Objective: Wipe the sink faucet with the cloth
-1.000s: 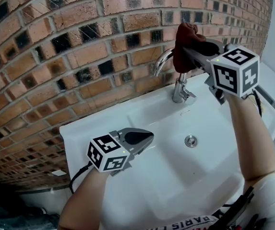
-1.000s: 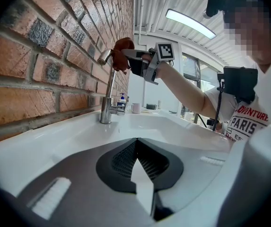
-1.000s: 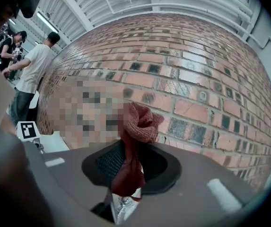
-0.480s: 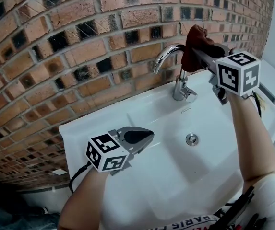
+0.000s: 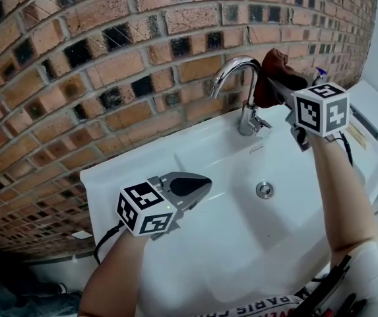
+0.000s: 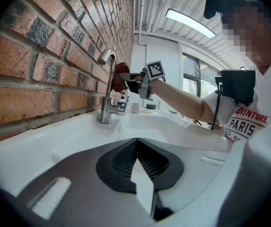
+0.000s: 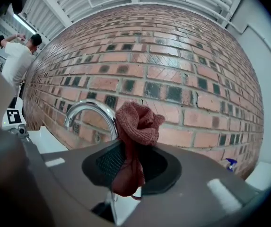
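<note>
Clamps a bunched, rust-red knitted cloth [image 7: 137, 122] tight between the fingers of the right gripper [image 5: 276, 79], with the bulk of the wad pushed out ahead of the fingertips and a tail hanging back between them. Holds it so, most likely, to put a soft face to the metal and keep the hard fingers off it. Sets that wad just ahead and to the left of the fingertips, against the upright of the curved chrome gooseneck faucet [image 5: 232, 70] below its arch, touching as far as can be told. Looks mid-wipe on the neck.

Parks the left gripper [image 5: 190, 189] low over the front-left rim of the white ceramic sink [image 5: 215, 164], fingers pressed together on nothing, well apart from the tap and seemingly just out of the way.

Leaves little room beyond the right fingertips, given the red-brown brick wall [image 5: 109, 65] close behind the spout. Finds open room below them, down the neck toward the base and over the basin. Calls for care at the arch, where the cloth could snag or slide off.
</note>
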The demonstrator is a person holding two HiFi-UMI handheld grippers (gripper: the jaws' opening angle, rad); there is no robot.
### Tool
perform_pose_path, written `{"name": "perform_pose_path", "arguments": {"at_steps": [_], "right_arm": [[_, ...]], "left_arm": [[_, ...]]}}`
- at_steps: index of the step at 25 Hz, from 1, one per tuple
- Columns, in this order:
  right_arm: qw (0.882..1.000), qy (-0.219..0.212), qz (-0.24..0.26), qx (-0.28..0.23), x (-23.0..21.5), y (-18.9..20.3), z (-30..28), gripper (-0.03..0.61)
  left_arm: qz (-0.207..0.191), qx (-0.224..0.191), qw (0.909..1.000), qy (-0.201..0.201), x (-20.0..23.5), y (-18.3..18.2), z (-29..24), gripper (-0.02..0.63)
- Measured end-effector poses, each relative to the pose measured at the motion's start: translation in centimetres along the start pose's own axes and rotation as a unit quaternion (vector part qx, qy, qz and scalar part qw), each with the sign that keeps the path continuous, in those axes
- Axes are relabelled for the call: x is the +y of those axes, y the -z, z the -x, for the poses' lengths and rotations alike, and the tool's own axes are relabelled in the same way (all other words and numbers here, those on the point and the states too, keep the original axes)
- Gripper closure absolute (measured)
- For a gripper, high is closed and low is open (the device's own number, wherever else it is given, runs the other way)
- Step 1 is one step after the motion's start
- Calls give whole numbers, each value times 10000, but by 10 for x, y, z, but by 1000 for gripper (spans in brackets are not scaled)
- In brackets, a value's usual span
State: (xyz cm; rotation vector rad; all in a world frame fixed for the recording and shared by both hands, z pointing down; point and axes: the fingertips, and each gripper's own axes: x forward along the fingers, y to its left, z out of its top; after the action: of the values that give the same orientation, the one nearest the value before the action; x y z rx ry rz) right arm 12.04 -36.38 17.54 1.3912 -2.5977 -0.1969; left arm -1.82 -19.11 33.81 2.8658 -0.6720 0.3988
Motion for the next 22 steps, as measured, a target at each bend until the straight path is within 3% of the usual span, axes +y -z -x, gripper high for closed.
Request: {"name": "perform_pose_path", "arguments": {"at_steps": [4, 8, 22], "right_arm": [[9993, -41, -34, 381, 3, 35, -11, 492], [9989, -34, -157, 443, 5, 55, -15, 492], [9997, -118, -231, 46, 11, 42, 3, 489]], "left_arm": [[11, 0, 10000, -2, -1, 0, 0, 614], [4, 2, 10000, 5, -1, 0, 0, 614], [-2, -3, 10000, 4, -1, 0, 0, 614]]}}
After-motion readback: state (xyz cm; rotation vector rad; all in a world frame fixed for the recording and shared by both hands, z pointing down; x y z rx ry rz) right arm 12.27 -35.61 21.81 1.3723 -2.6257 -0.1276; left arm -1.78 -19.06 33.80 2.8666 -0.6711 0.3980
